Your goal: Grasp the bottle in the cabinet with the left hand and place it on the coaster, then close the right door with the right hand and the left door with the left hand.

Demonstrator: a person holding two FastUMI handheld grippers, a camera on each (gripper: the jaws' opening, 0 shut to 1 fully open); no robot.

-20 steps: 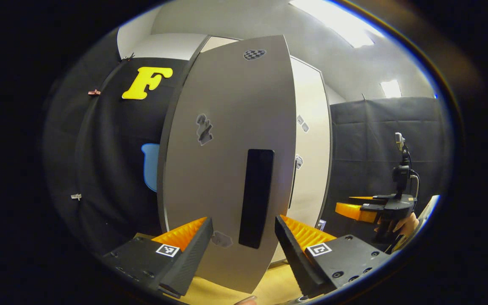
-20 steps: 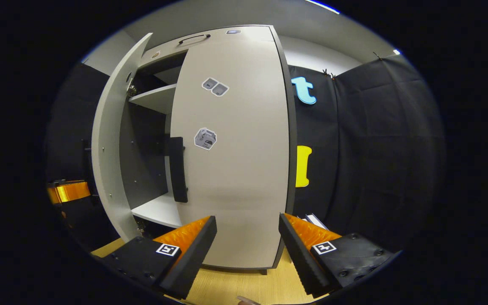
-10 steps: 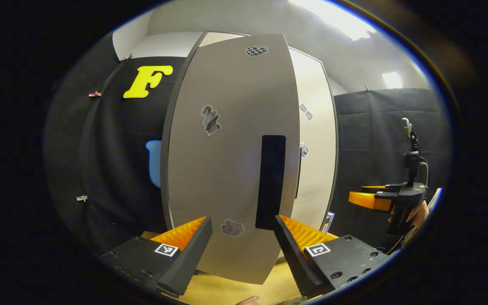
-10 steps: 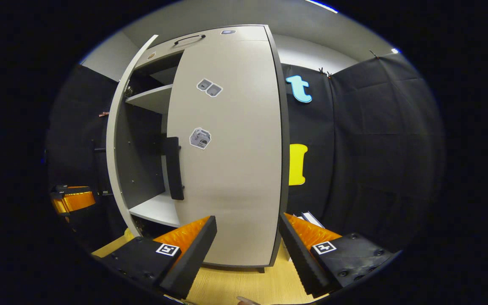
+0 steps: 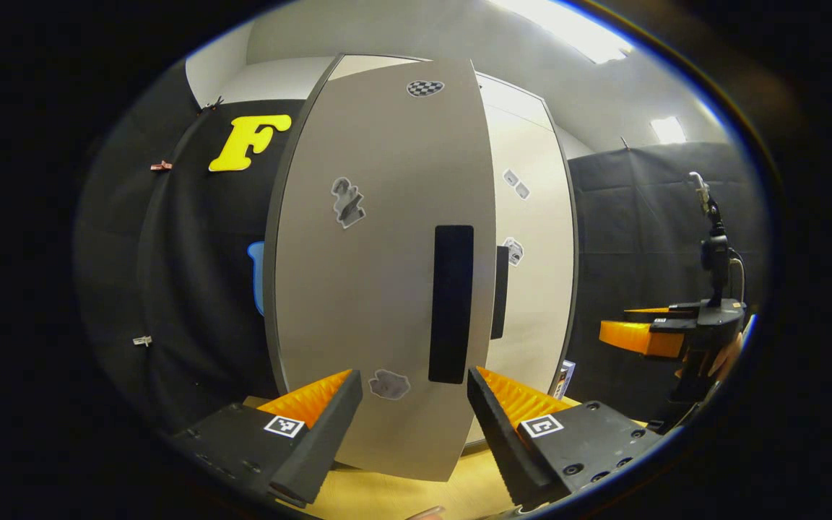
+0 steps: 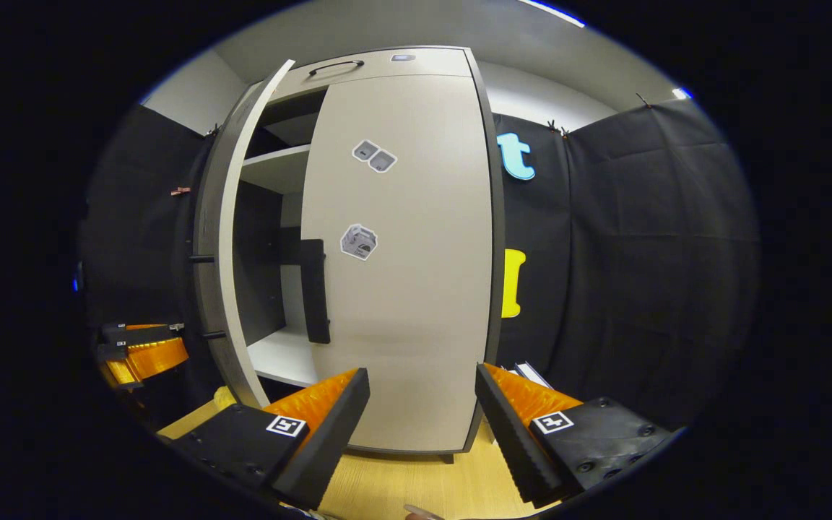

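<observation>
The left door (image 5: 380, 274) has swung nearer the closed right door (image 6: 405, 260), a gap remaining. The cabinet (image 6: 387, 65) stands on a wooden bench (image 6: 416, 484). Left gripper (image 5: 412, 426) and right gripper (image 6: 419, 430) gape wide, empty, before the doors.

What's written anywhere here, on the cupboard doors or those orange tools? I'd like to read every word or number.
No words or numbers can be read.
Stickers on the left door: too blurred to read.
Paired stickers on the right door: too small to read.
Square markers on the left hand-held gripper: black-and-white pattern, no text.
</observation>
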